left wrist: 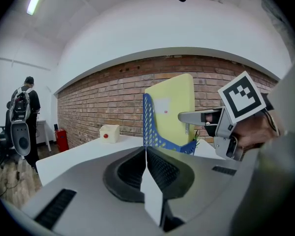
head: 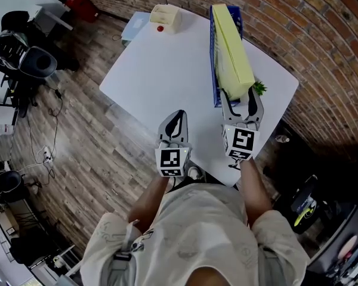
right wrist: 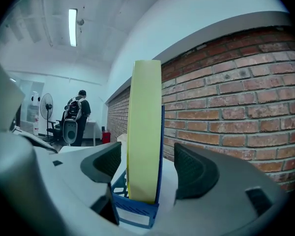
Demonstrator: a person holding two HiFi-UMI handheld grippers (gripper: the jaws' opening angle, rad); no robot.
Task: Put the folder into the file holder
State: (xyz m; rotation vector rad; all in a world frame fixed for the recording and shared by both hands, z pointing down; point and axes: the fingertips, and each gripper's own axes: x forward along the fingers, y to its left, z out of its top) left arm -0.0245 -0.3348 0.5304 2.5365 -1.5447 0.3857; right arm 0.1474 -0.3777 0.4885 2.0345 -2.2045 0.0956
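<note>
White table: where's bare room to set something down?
Free: the bare stretch of white table left of the blue perforated file holder, between the cream box with a red button and the shut left gripper. Crowded: the right edge, with holder, yellow folder, small green plant and open right gripper.
</note>
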